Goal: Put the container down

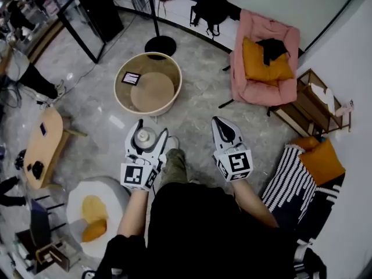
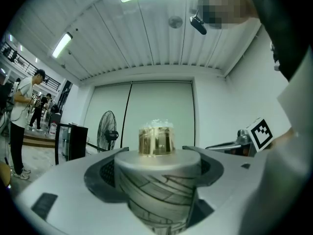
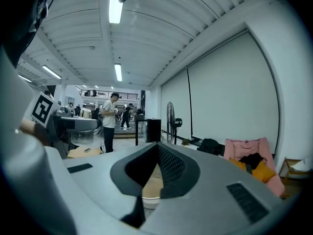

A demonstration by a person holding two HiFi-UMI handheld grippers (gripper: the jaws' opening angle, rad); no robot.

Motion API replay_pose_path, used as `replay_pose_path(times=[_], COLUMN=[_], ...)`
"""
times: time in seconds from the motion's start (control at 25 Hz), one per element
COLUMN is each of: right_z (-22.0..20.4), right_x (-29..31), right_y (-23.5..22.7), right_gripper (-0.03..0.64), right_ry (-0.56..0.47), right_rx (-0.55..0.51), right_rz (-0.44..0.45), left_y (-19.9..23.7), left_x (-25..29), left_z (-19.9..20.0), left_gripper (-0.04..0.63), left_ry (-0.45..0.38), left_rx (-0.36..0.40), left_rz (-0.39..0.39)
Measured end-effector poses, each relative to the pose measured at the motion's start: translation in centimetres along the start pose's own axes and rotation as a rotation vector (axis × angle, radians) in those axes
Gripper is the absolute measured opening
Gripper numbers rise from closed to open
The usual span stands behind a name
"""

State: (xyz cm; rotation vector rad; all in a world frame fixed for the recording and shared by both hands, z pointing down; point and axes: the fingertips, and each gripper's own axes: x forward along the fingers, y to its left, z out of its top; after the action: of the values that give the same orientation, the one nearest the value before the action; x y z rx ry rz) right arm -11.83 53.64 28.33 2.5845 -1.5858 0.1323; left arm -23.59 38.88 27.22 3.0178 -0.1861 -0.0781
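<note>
My left gripper (image 1: 149, 133) is shut on a small round container (image 1: 145, 138), held upright in the air at waist height. In the left gripper view the container (image 2: 155, 192) has a pale body with dark line patterns, a flat grey lid and a clear golden knob (image 2: 156, 140); the jaws of the left gripper (image 2: 157, 166) press on both sides just under the lid. My right gripper (image 1: 218, 122) hangs beside it on the right, shut and holding nothing. In the right gripper view the right gripper (image 3: 154, 155) shows its jaws closed together.
A round beige low table (image 1: 148, 85) with a raised rim stands on the floor ahead, with a dark flat device (image 1: 131, 78) on it. A pink armchair (image 1: 264, 57) is at back right, a wooden table (image 1: 43, 145) at left, a white stool (image 1: 93, 209) at lower left.
</note>
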Motion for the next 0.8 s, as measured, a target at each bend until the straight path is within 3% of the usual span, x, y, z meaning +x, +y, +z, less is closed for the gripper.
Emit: replay_pose_path(times=[0.44, 0.8], right_z=[0.8, 4.0], right_x=[17.3, 30.1], right_y=[-2.4, -2.2], right_gripper=[0.021, 0.02], right_ry=[0.058, 0.058], right_rx=[-0.007, -0.033], right_rz=[0.064, 0.095], left_y=[12.0, 22.5], left_x=[10.6, 17.2], left_z=[0.7, 2.4], left_gripper=[0.353, 0.353], left_ry=[0.004, 0.014], left_rx=[-0.013, -0.012], left_rz=[0.039, 0.07])
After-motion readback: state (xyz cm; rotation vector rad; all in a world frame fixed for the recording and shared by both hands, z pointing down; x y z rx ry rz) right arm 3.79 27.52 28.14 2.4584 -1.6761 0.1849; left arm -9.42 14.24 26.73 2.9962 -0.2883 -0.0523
